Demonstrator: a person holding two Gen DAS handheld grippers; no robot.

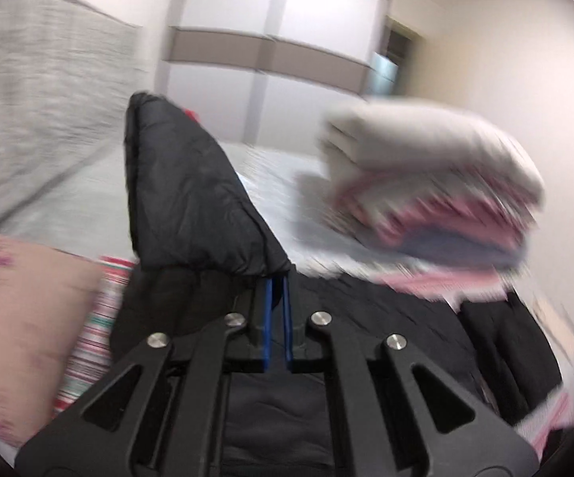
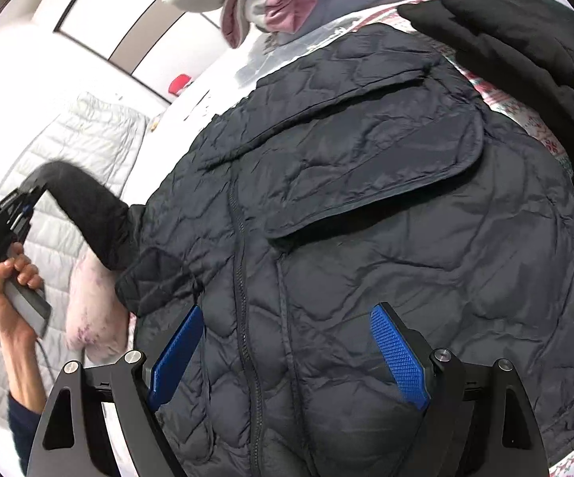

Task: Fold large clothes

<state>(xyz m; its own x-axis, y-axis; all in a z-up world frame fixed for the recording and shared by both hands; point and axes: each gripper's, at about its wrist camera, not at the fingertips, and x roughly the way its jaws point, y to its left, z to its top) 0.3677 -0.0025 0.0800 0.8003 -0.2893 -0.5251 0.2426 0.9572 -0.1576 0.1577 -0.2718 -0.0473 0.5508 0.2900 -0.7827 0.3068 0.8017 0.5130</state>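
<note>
**Sleeve lifted, ready to fold across the jacket**

The dark quilted jacket [image 2: 346, 218] lies spread front-up on the bed [image 2: 88, 135], zipper running down its middle. Beyond the jacket's collar end sits a stack of folded clothes [image 1: 426, 183]; beside the jacket's lifted-sleeve side lies a pink pillow [image 2: 92, 310].

The left tongs [image 1: 276, 284] are pressed together on the cuff of the jacket's sleeve [image 1: 191, 194], which rises up and away from the jacket body in an arc. The right tongs [image 2: 287, 342] hang above the jacket's lower front with their 2 blue pads [image 2: 400, 353] wide apart, gripping nothing.

The step in hand looks like the first sleeve fold, so the task seems to be in its early part. The next move probably calls for carrying the cuff inward over the jacket's chest and laying the sleeve flat near the zipper, while the right tongs either press the body down or take the hem. The padded fabric may spring back unless smoothed.
</note>
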